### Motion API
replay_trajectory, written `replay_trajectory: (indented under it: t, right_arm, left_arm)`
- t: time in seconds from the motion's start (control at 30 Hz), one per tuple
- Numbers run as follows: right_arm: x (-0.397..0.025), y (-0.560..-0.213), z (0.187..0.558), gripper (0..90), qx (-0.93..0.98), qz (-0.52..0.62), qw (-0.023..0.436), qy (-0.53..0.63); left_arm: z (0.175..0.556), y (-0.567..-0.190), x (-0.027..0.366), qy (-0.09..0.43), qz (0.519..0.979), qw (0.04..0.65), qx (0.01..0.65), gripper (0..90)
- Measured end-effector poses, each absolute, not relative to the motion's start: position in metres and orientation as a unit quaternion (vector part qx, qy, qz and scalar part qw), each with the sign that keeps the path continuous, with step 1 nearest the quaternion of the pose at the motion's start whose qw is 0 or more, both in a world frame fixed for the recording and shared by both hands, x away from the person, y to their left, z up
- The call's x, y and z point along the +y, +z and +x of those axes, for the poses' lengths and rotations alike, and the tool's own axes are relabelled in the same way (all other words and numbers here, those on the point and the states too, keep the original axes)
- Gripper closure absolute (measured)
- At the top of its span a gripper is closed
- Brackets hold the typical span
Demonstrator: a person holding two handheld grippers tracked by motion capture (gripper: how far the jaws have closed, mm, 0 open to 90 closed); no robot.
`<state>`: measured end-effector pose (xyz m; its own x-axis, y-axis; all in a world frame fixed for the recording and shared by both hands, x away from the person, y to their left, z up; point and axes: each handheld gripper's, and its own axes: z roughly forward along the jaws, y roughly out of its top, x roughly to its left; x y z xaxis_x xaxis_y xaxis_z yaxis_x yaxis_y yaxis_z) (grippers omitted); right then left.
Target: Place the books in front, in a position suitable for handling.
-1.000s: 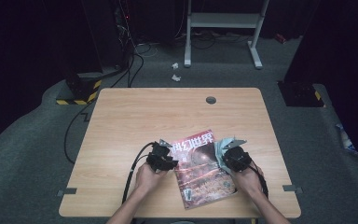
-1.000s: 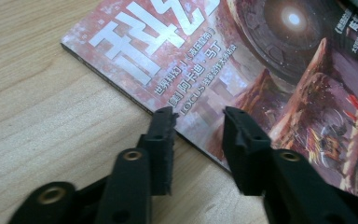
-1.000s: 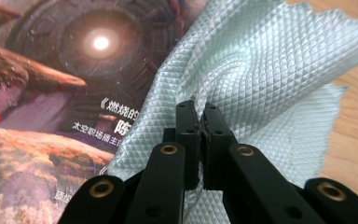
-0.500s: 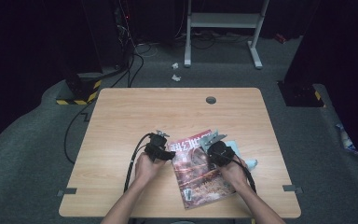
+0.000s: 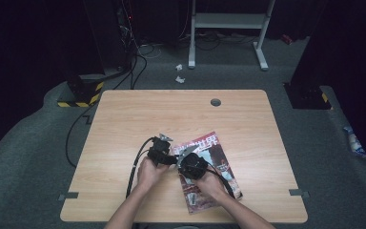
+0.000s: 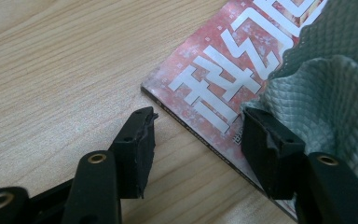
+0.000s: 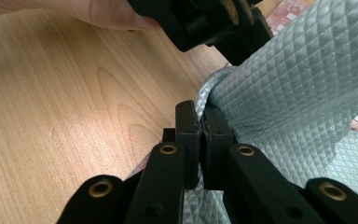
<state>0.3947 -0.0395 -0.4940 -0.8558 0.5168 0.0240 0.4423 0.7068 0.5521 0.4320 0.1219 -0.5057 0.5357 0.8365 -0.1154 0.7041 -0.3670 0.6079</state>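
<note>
1. The wooden table (image 5: 124,124) carried a red magazine (image 5: 219,164) lying flat on its near half, right of centre, with the cover's large white characters facing up.
2. The left gripper (image 6: 198,140) stood with its jaws wide apart and gripped nothing. In the left gripper view, one jaw lay over bare wood just beside the magazine's corner, and the other lay over the cover, touching the edge of the cloth.
3. The right gripper (image 7: 199,128) had its jaws pressed together on a fold of a grey-green quilted cloth (image 7: 298,93). The cloth rose from the pinch and draped to the right of that view, over the magazine.
4. In the high view, the two grippers sat close together at the magazine's left edge, the left gripper (image 5: 161,150) just beside the right gripper (image 5: 191,164), each held in one of the person's hands.
5. The left hand (image 5: 147,172) and right hand (image 5: 210,183) entered from the near edge of the table, and a black cable (image 5: 134,164) trailed from the left gripper across the wood.
6. The right gripper view showed the left gripper's black body just beyond the cloth, with a fingertip (image 7: 107,14) above it.
</note>
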Motion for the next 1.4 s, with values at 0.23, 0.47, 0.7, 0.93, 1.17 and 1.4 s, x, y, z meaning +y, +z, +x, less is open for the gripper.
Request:
replay_trajectory:
  t: [0.23, 0.47, 0.7, 0.93, 1.17, 1.4]
  right_arm:
    - [-0.082, -0.494, 0.413, 87.0, 0.906, 0.308, 0.097, 0.274]
    - [-0.158, -0.491, 0.437, 87.1, 0.862, 0.410, 0.123, 0.273]
    - [-0.132, -0.492, 0.425, 87.2, 0.885, 0.366, 0.117, 0.263]
    - [-0.057, -0.494, 0.401, 87.2, 0.919, 0.267, 0.061, 0.282]
    - [-0.049, -0.496, 0.403, 87.1, 0.919, 0.259, 0.043, 0.293]
    - [-0.096, -0.493, 0.433, 87.1, 0.899, 0.330, 0.101, 0.270]
  left_arm:
    - [0.431, -0.507, 0.122, 0.110, 0.818, 0.314, 0.470, 44.1]
    - [0.430, -0.507, 0.122, 0.111, 0.817, 0.317, 0.469, 44.1]
    - [0.431, -0.507, 0.122, 0.109, 0.818, 0.316, 0.469, 44.2]
    - [0.432, -0.506, 0.122, 0.108, 0.820, 0.312, 0.467, 44.2]
    - [0.430, -0.507, 0.123, 0.110, 0.818, 0.319, 0.466, 44.5]
    - [0.430, -0.508, 0.123, 0.109, 0.817, 0.322, 0.465, 44.8]
